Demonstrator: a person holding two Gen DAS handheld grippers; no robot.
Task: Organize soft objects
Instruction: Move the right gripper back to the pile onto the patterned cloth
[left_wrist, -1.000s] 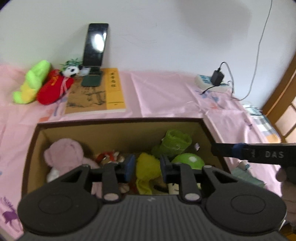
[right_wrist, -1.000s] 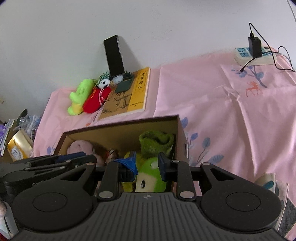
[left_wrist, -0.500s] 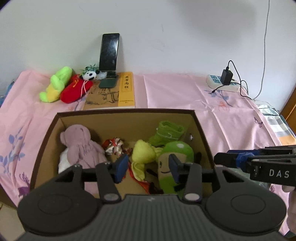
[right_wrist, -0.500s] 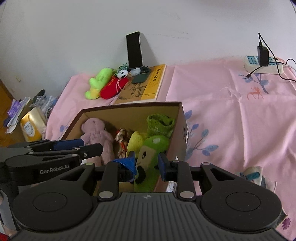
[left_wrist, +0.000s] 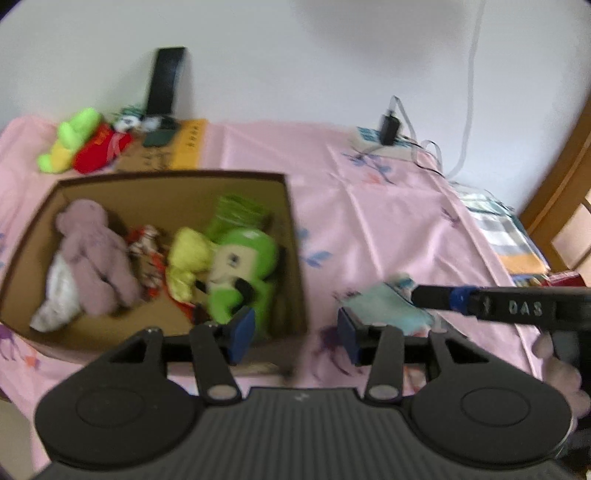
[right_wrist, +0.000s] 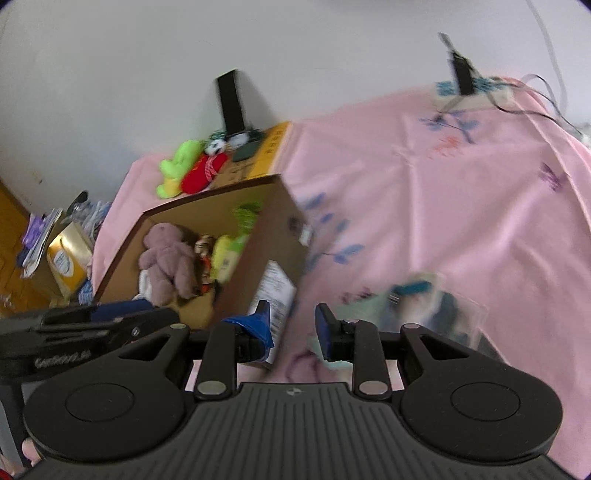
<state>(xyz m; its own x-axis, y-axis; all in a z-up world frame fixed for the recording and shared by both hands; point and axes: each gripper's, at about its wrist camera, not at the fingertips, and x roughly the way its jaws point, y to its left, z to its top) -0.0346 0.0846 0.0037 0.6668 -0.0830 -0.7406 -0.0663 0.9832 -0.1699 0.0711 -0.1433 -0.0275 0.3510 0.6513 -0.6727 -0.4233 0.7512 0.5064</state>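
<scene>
Both grippers have swung right from the brown cardboard box (left_wrist: 291, 236); left gripper (left_wrist: 295, 334) and right gripper (right_wrist: 293, 328) gape empty. The pale-blue cloth bundle (left_wrist: 384, 306) at two o'clock looks light and limp; pinch mid-fold.

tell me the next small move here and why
Probably bring the left gripper down over the pale blue soft item lying on the pink sheet right of the box. Its jaws stand open and empty, and that item is still outside the box of plush toys.
</scene>
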